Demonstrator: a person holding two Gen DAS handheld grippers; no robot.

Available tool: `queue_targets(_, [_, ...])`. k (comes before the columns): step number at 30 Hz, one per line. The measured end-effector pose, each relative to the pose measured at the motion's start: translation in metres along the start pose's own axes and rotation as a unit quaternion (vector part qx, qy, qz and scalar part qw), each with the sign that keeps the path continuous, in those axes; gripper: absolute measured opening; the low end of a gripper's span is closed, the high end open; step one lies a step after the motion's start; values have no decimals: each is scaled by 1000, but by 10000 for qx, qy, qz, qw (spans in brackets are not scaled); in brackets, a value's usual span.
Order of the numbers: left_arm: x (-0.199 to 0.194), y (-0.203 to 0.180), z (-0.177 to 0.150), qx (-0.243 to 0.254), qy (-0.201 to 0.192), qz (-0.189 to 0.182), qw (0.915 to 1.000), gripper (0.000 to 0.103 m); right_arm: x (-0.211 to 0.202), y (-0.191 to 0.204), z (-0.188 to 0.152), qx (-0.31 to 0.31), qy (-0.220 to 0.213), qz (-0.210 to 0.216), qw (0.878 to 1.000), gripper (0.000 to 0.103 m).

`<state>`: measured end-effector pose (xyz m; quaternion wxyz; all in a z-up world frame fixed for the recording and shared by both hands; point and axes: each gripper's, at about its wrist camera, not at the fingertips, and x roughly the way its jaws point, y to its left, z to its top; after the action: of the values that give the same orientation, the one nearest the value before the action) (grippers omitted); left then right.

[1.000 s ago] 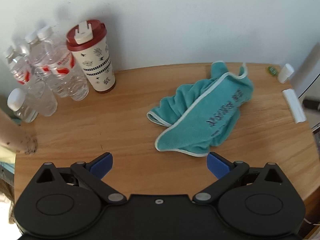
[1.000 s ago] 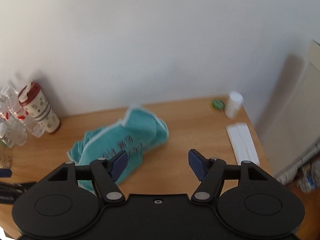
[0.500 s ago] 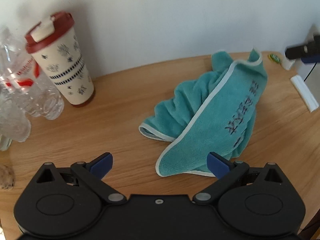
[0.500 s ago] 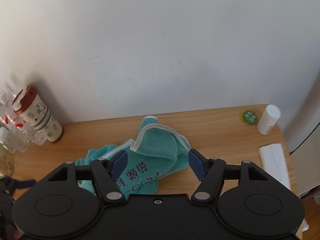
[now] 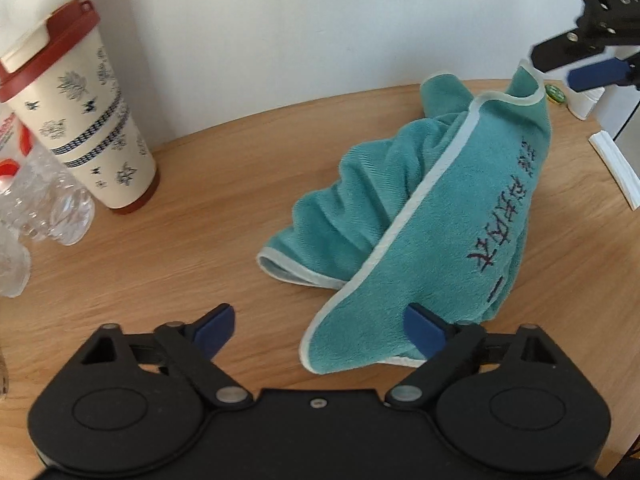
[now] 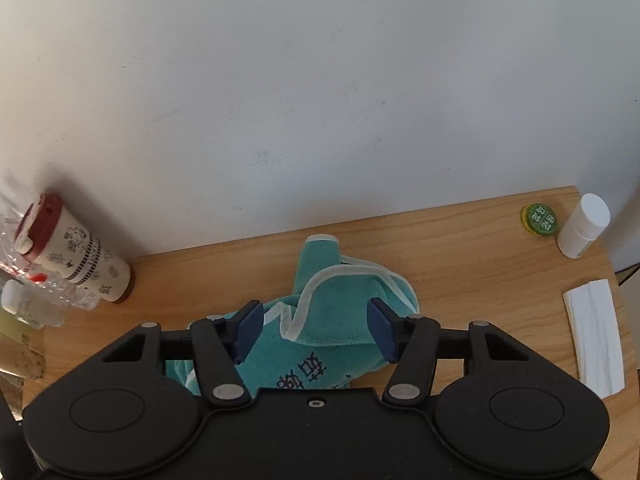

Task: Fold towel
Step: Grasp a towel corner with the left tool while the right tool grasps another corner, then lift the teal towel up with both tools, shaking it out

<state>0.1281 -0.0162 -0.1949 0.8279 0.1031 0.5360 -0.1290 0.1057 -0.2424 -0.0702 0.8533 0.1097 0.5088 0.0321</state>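
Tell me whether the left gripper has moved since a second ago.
Yes. The left gripper has advanced toward the teal towel: the fixed red-lidded cup has grown and slid toward the frame's left edge, and the towel's near corner now lies between its open jaws.

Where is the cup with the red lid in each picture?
Left wrist view: the cup with the red lid stands at the far left, against the wall, next to clear bottles.
Right wrist view: the same cup stands at the left edge, smaller, against the wall.
Shared landmark: the teal towel lies to the right of the cup in both views.
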Motion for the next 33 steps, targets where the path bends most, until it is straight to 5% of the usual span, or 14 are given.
queue_targets(4, [5,-4,2,82,37,-39,10000,77,7,4,4,23,145,-8,9999,56])
queue_targets(6, [8,-5,3,111,82,-93,9999,60,16,7,8,-7,376,-207,9991,47])
queue_targets(7, [10,-5,3,116,135,-140,9997,55,19,6,10,12,500,-164,9986,40])
queue_targets(8, [12,-6,3,132,181,-172,9996,49,21,6,10,42,593,-86,9982,14])
queue_targets(9, [13,-7,3,150,219,-191,9995,40,24,4,11,141,765,36,9970,5])
queue_targets(11, [14,-10,1,265,215,-211,9992,24,24,1,12,265,826,37,9962,5])
queue_targets(21, [11,-9,-2,226,117,-227,9994,5,4,-8,24,247,509,-55,9984,4])
queue_targets(31, [0,-1,-11,292,-149,-227,9992,3,-33,-1,32,100,65,142,9998,4])
queue_targets(33, [0,2,-12,260,-84,-210,9994,10,-35,0,31,49,57,141,9999,4])
